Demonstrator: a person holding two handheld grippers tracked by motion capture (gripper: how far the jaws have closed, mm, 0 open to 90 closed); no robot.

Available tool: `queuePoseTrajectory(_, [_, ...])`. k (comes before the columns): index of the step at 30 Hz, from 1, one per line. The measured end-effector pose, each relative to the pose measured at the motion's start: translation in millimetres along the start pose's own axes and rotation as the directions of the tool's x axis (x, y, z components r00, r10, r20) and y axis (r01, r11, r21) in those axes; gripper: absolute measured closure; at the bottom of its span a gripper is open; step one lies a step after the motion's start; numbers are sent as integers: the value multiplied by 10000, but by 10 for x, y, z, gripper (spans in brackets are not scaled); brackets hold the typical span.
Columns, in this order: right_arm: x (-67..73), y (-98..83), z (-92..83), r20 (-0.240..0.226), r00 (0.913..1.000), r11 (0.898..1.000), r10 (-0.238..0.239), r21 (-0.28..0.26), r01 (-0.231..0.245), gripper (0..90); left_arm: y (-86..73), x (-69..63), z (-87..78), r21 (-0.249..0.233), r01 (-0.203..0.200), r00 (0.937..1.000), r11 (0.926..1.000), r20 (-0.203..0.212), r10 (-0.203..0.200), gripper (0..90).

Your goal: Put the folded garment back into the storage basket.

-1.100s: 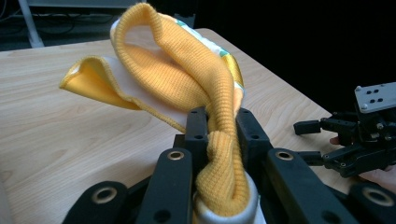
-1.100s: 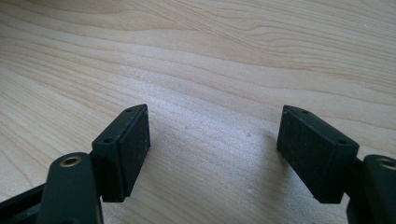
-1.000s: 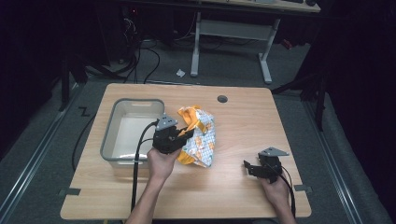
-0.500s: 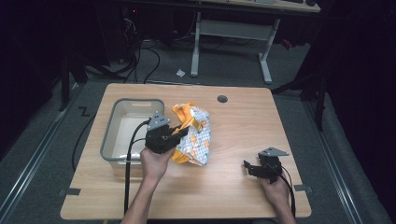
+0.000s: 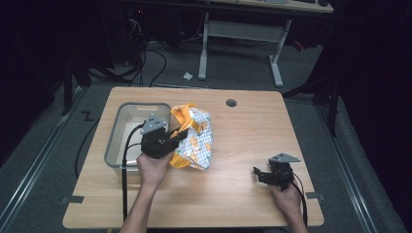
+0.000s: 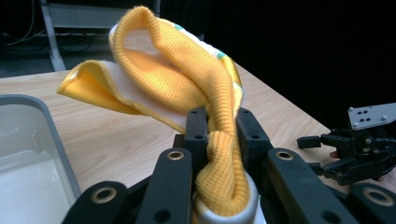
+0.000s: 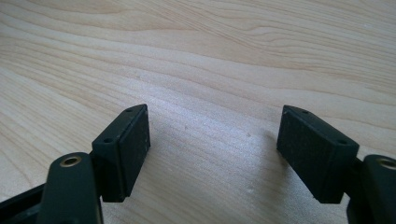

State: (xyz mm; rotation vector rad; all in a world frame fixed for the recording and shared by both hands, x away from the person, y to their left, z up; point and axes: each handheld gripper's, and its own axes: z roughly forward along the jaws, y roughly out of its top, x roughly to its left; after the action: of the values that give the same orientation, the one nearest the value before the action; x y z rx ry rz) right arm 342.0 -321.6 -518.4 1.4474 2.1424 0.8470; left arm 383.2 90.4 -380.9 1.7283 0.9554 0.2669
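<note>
Your left gripper [image 5: 167, 141] has its jaws clamped on the yellow knitted cuff of the patterned white-and-orange cloth garment [image 5: 194, 138], which sits just right of the grey plastic tub [image 5: 114, 141]. Your right gripper [image 5: 266, 174], well right of the tub, rests on the light wooden surface [image 5: 243, 141], jaws apart.

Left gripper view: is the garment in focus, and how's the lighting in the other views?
Left gripper view: the yellow knit cuff is sharp between the jaws, the black background underexposed. High view: the table is evenly lit, the room around it dark. Right gripper view: wood grain crisp, soft shadows beside the open jaws.
</note>
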Motion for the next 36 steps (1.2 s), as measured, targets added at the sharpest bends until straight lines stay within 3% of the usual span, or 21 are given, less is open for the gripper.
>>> queuePoseTrajectory(16, [0,0,0,-2,10000,10000,0,1,0,258,87,73,-150,-233,-72,9995,9997,-306,65,780])
queuePoseTrajectory(29, [0,0,0,0,10000,10000,5,2,-5,258,133,209,-311,-377,-33,9979,9993,-653,8,781])
queuePoseTrajectory(36, [0,0,0,0,10000,10000,1,2,-1,258,164,311,-394,-398,212,9971,9990,-727,-241,781])
